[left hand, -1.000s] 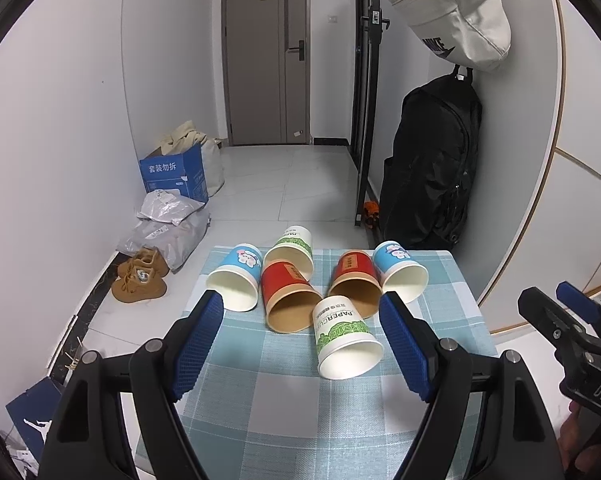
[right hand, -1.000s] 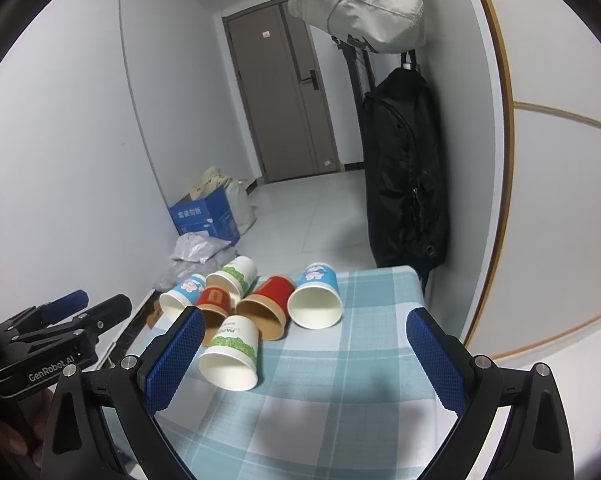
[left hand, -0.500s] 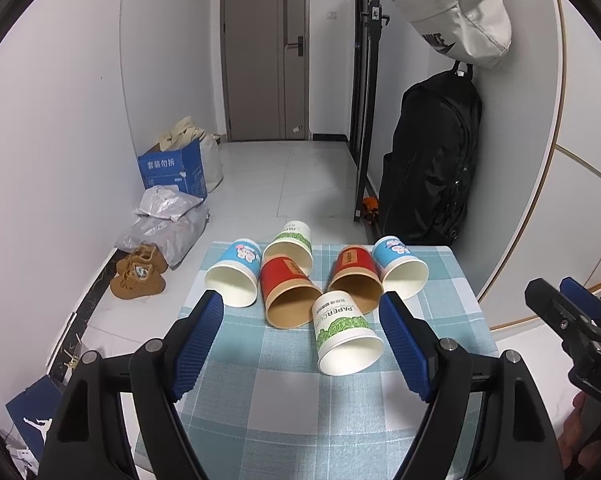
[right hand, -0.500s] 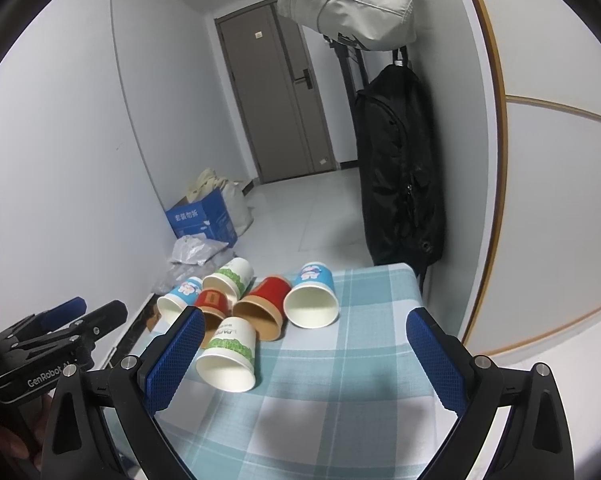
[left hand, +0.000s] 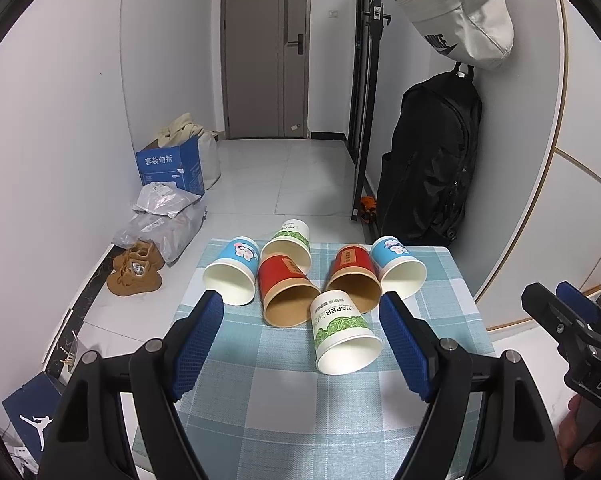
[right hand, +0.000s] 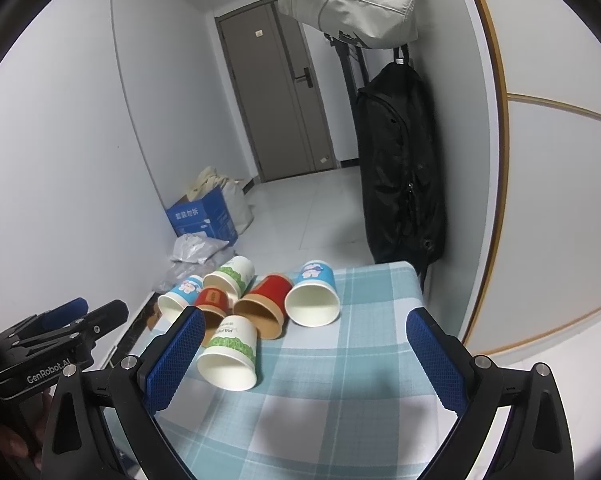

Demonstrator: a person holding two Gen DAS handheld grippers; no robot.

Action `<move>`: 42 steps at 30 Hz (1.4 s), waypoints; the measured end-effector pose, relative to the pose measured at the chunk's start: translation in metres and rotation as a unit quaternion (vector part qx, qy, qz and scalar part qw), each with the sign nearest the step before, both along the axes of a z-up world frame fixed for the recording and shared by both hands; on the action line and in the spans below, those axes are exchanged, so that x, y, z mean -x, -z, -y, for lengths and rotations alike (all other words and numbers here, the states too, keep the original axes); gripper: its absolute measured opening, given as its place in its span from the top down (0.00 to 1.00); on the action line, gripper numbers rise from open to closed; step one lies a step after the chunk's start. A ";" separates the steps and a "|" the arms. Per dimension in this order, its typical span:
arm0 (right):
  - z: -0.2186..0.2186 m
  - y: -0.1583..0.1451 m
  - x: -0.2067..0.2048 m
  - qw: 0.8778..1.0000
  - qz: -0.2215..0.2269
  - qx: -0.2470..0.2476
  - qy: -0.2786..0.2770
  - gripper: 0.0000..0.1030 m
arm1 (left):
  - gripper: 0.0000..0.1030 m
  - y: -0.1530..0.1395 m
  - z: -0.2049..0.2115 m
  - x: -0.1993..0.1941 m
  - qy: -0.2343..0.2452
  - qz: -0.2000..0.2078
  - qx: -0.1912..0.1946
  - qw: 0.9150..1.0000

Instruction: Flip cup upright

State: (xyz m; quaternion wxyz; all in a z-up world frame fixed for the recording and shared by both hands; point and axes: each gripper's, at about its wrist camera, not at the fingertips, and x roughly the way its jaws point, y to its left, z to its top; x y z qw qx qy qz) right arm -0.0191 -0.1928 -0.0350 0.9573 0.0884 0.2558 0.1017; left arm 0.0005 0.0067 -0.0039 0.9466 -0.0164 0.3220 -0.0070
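six paper cups (left hand: pixel 342 330) lay on their sides on the checked cloth (left hand: pixel 284 400); l gripper (left hand: pixel 300 340) & r gripper (right hand: pixel 304 356) hovered near the green-print cup, jaws wide apart, empty.

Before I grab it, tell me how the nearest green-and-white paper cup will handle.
The green-and-white paper cup lies on its side, so a nudge would probably roll it in a curve. Its thin paper wall looks light and easily crushed; squeeze gently.

Six paper cups (left hand: pixel 342 332) lie on their sides, clustered, mouths toward the camera.
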 end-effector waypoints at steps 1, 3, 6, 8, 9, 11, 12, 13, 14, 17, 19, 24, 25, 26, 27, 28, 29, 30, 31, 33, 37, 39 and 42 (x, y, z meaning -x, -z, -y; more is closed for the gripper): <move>0.001 0.000 0.000 1.000 0.000 -0.001 0.001 0.02 | 0.26 0.000 0.000 0.000 0.000 0.000 0.000 1.000; 0.001 0.000 0.000 1.000 -0.001 -0.003 0.003 0.01 | 0.26 0.000 0.000 0.000 0.000 0.000 0.000 1.000; 0.003 0.000 0.000 1.000 -0.002 -0.004 0.007 0.01 | 0.26 0.000 0.000 -0.001 0.001 -0.001 0.001 1.000; 0.002 0.000 0.000 1.000 -0.002 -0.005 0.008 0.01 | 0.26 0.001 0.000 -0.001 0.005 -0.006 0.007 1.000; 0.002 0.000 0.000 1.000 -0.002 -0.005 0.009 0.02 | 0.26 0.002 0.001 -0.002 0.006 -0.009 0.010 1.000; 0.002 0.001 0.000 1.000 -0.003 -0.004 0.009 0.01 | 0.26 0.002 0.001 -0.003 0.008 -0.013 0.013 1.000; 0.001 0.001 -0.001 1.000 -0.004 -0.003 0.008 0.01 | 0.26 0.002 0.001 -0.004 0.009 -0.014 0.014 1.000; 0.001 0.001 -0.001 1.000 -0.004 -0.003 0.006 0.01 | 0.26 0.002 0.001 -0.004 0.011 -0.015 0.017 1.000; 0.002 0.002 -0.001 1.000 -0.005 -0.002 0.005 0.01 | 0.26 0.002 0.001 -0.005 0.014 -0.017 0.021 1.000; 0.002 0.004 -0.003 1.000 -0.008 0.000 0.001 0.01 | 0.26 0.005 0.000 -0.009 0.027 -0.032 0.038 0.998; 0.003 0.006 -0.004 1.000 -0.012 0.002 -0.001 0.02 | 0.26 0.008 -0.002 -0.013 0.032 -0.045 0.056 0.997; 0.005 0.011 -0.008 1.000 -0.024 0.003 -0.006 0.02 | 0.26 0.022 -0.004 -0.032 0.024 -0.088 0.075 0.993; 0.006 0.012 -0.010 1.000 -0.028 0.004 -0.006 0.02 | 0.26 0.026 -0.005 -0.037 0.023 -0.099 0.080 0.992; 0.007 0.013 -0.011 0.999 -0.031 0.002 -0.005 0.02 | 0.26 0.030 -0.006 -0.042 0.024 -0.112 0.084 0.990; 0.009 0.014 -0.013 0.999 -0.036 -0.002 -0.005 0.01 | 0.26 0.034 -0.006 -0.048 0.027 -0.128 0.089 0.987; 0.011 0.016 -0.015 0.999 -0.041 -0.007 -0.005 0.02 | 0.26 0.039 -0.005 -0.055 0.029 -0.142 0.094 0.985; 0.013 0.017 -0.018 0.999 -0.046 -0.010 -0.004 0.01 | 0.26 0.042 -0.003 -0.059 0.030 -0.151 0.097 0.983; 0.015 0.018 -0.021 0.999 -0.050 -0.014 -0.002 0.01 | 0.26 0.047 0.000 -0.065 0.035 -0.166 0.101 0.980; 0.017 0.019 -0.024 0.998 -0.055 -0.016 0.000 0.01 | 0.26 0.052 0.003 -0.072 0.039 -0.180 0.104 0.977; 0.021 0.021 -0.031 0.998 -0.062 -0.022 0.002 0.01 | 0.26 0.059 0.007 -0.080 0.040 -0.197 0.105 0.974; 0.029 0.026 -0.044 0.996 -0.078 -0.034 0.006 0.01 | 0.26 0.070 0.016 -0.093 0.047 -0.227 0.102 0.967; 0.033 0.028 -0.049 0.996 -0.085 -0.039 0.008 0.01 | 0.26 0.074 0.019 -0.096 0.048 -0.237 0.098 0.965; 0.037 0.033 -0.052 0.994 -0.096 -0.044 0.010 0.01 | 0.26 0.076 0.020 -0.098 0.047 -0.245 0.090 0.964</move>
